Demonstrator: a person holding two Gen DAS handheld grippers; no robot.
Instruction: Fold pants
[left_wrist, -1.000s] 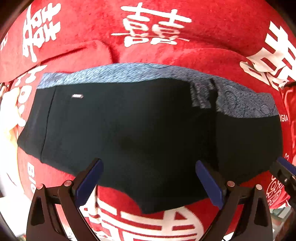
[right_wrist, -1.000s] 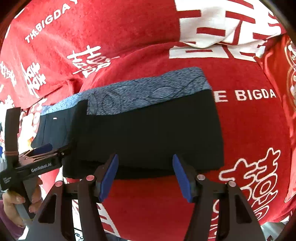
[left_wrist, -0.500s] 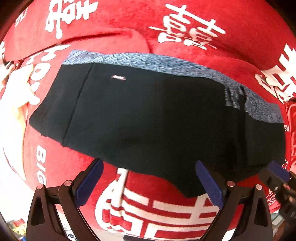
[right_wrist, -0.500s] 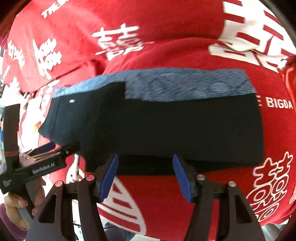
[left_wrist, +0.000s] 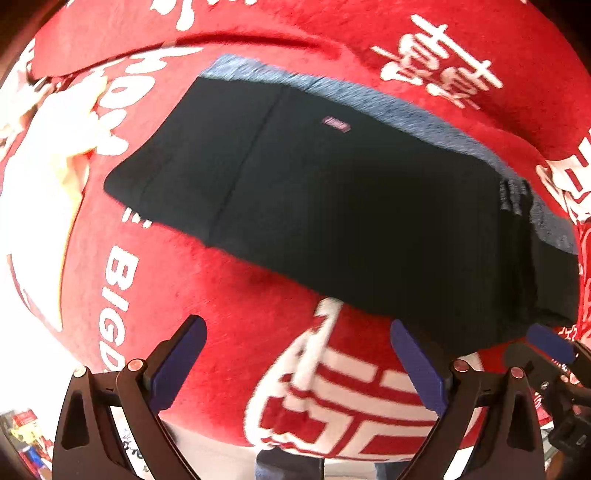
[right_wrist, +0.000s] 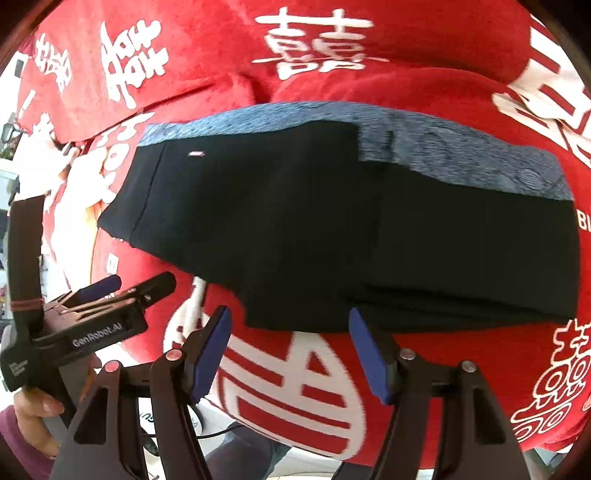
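Black pants with a grey-blue waistband lie flat on the red cloth, their right part folded over into a thicker stack. My left gripper hovers open just in front of the near hem, with only red cloth between its blue pads. My right gripper is at the near hem of the pants. Its jaws are opening, and the pads press on nothing. In the right wrist view the left gripper sits to the left. At the right edge of the left wrist view the right gripper shows.
A red cloth with white characters covers the table and overlaps in layers at the back. A pale cloth lies at the far left. The table's near edge runs right under the grippers. A hand holds the left gripper.
Both grippers have slid left along the near hem, so the pants now sit further right in each view. The right jaws stand slightly wider. The pants have not moved.
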